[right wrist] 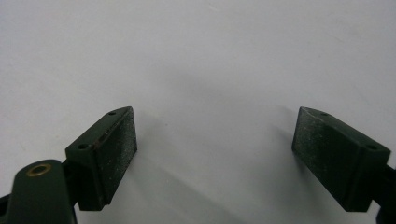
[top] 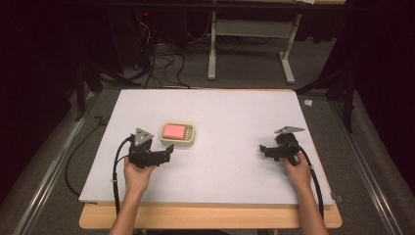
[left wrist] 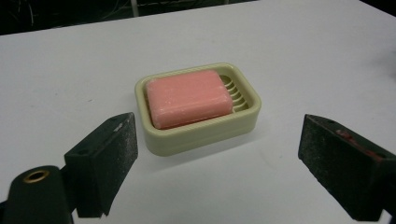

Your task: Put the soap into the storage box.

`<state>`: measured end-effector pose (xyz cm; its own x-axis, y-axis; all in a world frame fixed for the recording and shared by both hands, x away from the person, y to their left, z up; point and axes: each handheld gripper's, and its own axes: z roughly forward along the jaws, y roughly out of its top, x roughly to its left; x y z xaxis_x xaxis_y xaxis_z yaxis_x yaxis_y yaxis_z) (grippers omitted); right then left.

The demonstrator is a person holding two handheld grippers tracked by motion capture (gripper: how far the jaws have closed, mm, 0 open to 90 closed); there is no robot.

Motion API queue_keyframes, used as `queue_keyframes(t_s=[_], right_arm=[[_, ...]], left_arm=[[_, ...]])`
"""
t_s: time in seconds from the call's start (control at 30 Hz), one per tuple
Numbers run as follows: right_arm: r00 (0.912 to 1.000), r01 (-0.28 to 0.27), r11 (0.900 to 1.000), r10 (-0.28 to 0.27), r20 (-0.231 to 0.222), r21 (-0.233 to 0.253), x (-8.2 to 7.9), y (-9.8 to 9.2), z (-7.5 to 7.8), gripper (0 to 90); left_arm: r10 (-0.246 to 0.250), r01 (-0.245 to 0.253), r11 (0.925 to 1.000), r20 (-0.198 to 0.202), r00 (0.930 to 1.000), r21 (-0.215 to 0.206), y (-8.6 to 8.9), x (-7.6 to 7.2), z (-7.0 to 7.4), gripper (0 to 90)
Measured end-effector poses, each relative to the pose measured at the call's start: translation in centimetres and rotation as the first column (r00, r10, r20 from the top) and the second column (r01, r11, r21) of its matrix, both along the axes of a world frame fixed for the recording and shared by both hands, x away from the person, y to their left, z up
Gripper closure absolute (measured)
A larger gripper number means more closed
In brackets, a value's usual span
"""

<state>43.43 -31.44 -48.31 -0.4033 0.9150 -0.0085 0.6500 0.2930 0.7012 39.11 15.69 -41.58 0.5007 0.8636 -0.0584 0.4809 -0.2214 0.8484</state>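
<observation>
Pink soap bar (left wrist: 188,98) is lying in its cream soap dish (left wrist: 198,133) at frame centre; you are holding the left hand-held gripper (left wrist: 215,163) and right hand-held gripper (right wrist: 215,158) with jaws apart.

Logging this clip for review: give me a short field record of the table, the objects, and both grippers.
surface: white table
objects: pink soap lying in a cream dish
soap position: toward one end of the dish, ribs bare at the other
left gripper: open, empty, facing the dish, not touching it
right gripper: open, empty, over bare table, far from the dish
hands: one on each gripper
</observation>
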Motion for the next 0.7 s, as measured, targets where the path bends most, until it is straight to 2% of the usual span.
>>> queue_keyframes(t_s=[0.17,0.37,0.47,0.7], right_arm=[[1.0000,0.000,1.000,0.000,0.000,0.000,0.0,0.0,0.0,14.5],[1.0000,0.000,1.000,0.000,0.000,0.000,0.0,0.0,0.0,14.4],[1.0000,0.000,1.000,0.000,0.000,0.000,0.0,0.0,0.0,14.4],[1.0000,0.000,1.000,0.000,0.000,0.000,0.0,0.0,0.0,14.4]], left_arm=[[-0.016,0.016,0.9998,0.010,0.9998,-0.015,-0.2,-0.7,0.2,12.7],[-0.028,0.028,0.9996,0.010,0.9996,-0.005,-0.4,-1.5,0.2,12.9],[-0.027,0.027,0.9994,0.010,0.9996,-0.021,-0.2,-1.8,-0.1,13.2],[-0.048,0.049,0.9984,0.002,0.9988,-0.031,-0.3,-2.4,-1.0,13.6]])
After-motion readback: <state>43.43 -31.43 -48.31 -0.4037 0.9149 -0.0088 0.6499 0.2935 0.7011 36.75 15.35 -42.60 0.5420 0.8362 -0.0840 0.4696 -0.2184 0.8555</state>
